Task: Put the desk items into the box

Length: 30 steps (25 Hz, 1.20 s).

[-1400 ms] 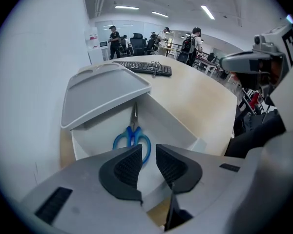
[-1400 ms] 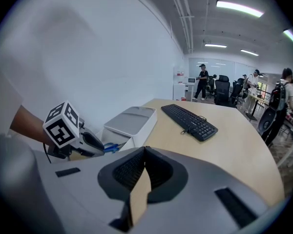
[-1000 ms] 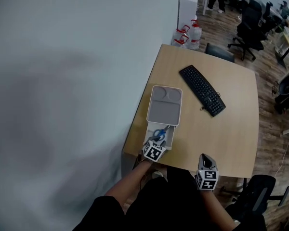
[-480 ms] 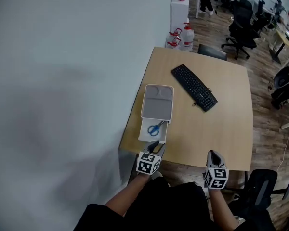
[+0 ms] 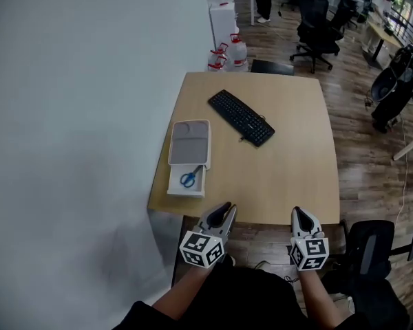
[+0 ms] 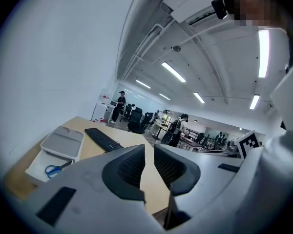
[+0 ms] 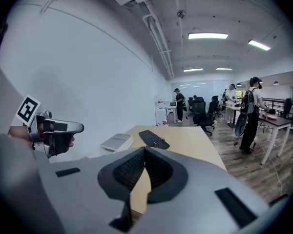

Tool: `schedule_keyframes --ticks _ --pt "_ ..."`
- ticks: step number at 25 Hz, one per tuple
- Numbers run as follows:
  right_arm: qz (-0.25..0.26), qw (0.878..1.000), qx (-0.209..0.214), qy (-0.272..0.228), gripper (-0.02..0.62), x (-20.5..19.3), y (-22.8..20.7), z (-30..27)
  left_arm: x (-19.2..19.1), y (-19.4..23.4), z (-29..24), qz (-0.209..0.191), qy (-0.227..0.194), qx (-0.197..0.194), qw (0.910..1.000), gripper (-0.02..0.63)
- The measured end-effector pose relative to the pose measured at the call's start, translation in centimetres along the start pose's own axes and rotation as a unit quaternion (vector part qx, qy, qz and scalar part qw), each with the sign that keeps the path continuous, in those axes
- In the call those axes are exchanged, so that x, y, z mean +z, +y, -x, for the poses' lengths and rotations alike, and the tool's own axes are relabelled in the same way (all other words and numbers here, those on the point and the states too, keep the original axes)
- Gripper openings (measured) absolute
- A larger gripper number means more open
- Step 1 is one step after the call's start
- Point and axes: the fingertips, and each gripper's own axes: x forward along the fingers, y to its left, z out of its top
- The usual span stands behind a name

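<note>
A plain pale wall (image 5: 76, 115) fills the left side, and the light wooden desk (image 5: 289, 170) stands just beside it. The floor (image 5: 372, 157) is dark wood plank. Past the desk's far edge stand water jugs (image 5: 235, 50) and a white cabinet (image 5: 222, 20). Black office chairs (image 5: 315, 29) sit farther right, and another chair (image 5: 372, 243) is at near right. Strip lights (image 7: 207, 35) and pipes (image 7: 156, 26) run along the white ceiling.
</note>
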Motion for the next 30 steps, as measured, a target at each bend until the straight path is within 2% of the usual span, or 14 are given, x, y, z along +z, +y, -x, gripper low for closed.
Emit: schedule_keyframes --ticks 2,6,10,14,19,30 --pt "0.003 1.000 0.000 -0.008 0.058 0.0 -1.4 2.2 -0.2 -3.0 -0.6 -0.024 -0.007 0.003 0.9997 0.034" --pt "0.009 0.999 0.000 -0.035 0.059 0.5 -4.0 5.8 -1.6 -8.3 -1.9 -0.070 -0.009 0.008 0.9975 0.021" --pt "0.013 0.999 -0.003 -0.052 0.058 1.3 -6.0 8.1 -3.2 -10.9 -2.6 -0.065 0.006 0.033 0.9973 0.017" --pt "0.025 0.998 -0.008 -0.062 0.059 2.3 -7.5 9.3 -3.1 -12.2 -3.0 -0.064 -0.003 0.045 0.9969 0.015" --pt "0.020 0.997 0.000 -0.079 0.058 3.2 -8.3 9.5 -2.1 -13.0 -3.4 -0.067 -0.025 0.041 0.9966 0.015" --pt "0.020 0.996 0.013 -0.083 0.059 3.9 -8.9 9.5 -0.9 -13.2 -3.2 -0.073 -0.033 0.062 0.9948 0.015"
